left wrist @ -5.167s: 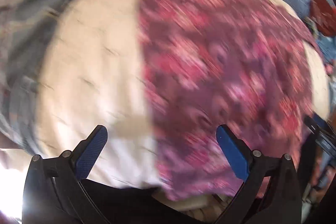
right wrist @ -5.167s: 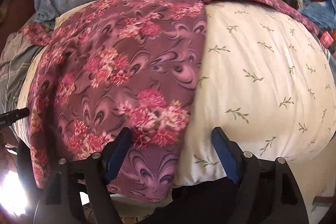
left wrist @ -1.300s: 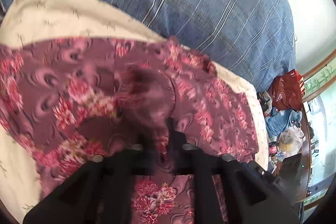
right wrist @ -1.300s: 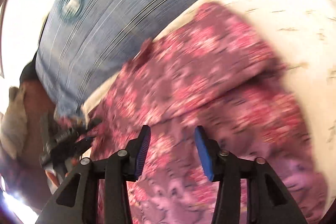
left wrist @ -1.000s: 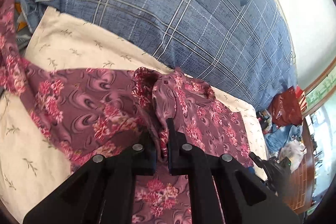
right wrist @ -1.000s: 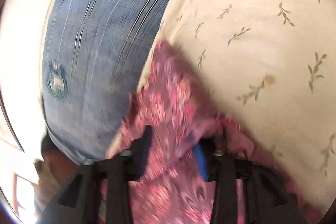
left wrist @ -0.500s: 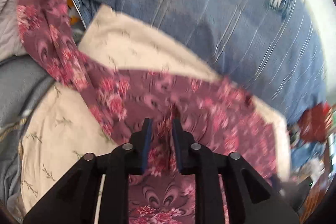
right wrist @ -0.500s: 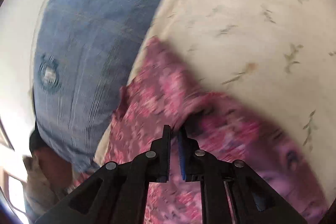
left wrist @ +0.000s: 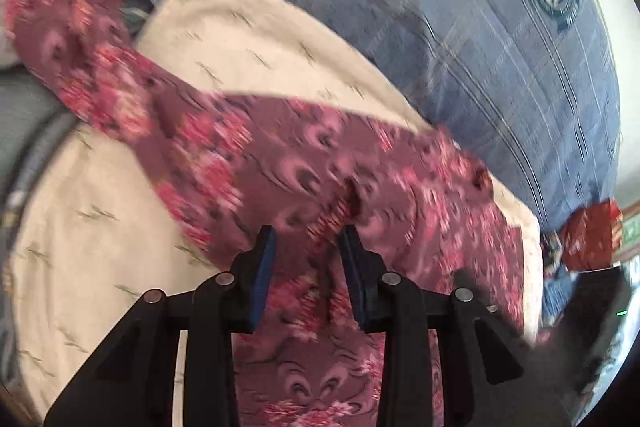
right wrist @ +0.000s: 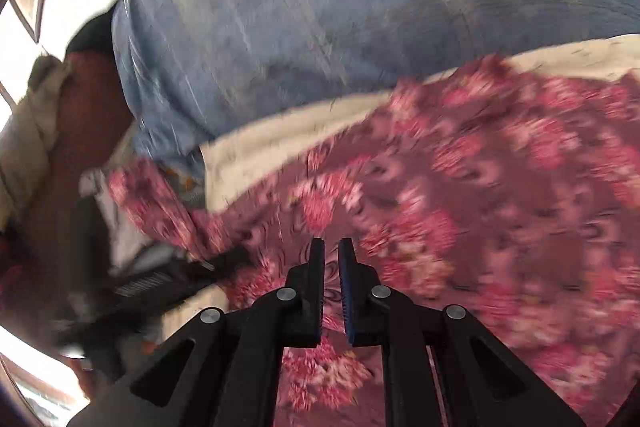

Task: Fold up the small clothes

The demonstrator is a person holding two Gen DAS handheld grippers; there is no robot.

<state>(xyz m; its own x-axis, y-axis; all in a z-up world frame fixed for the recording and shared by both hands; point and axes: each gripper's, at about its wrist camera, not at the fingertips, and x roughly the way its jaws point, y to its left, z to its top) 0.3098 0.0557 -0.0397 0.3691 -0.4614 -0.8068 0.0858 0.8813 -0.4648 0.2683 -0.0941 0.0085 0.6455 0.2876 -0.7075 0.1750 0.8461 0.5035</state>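
Floral garment [left wrist: 304, 163] on a cream sheet [left wrist: 100, 211] — blue plaid bedding [left wrist: 460, 27] behind.

One floral garment [left wrist: 304, 163], one cream pillow [left wrist: 224, 39], one blue blanket [left wrist: 460, 11].

Both fisheye views are brightly daylit, bowed at the edges and ringed by a dark vignette. Motion blur smears the floral cloth [right wrist: 480, 207], heaviest in the right wrist view. Window glare whitens that view's upper left and lower left.
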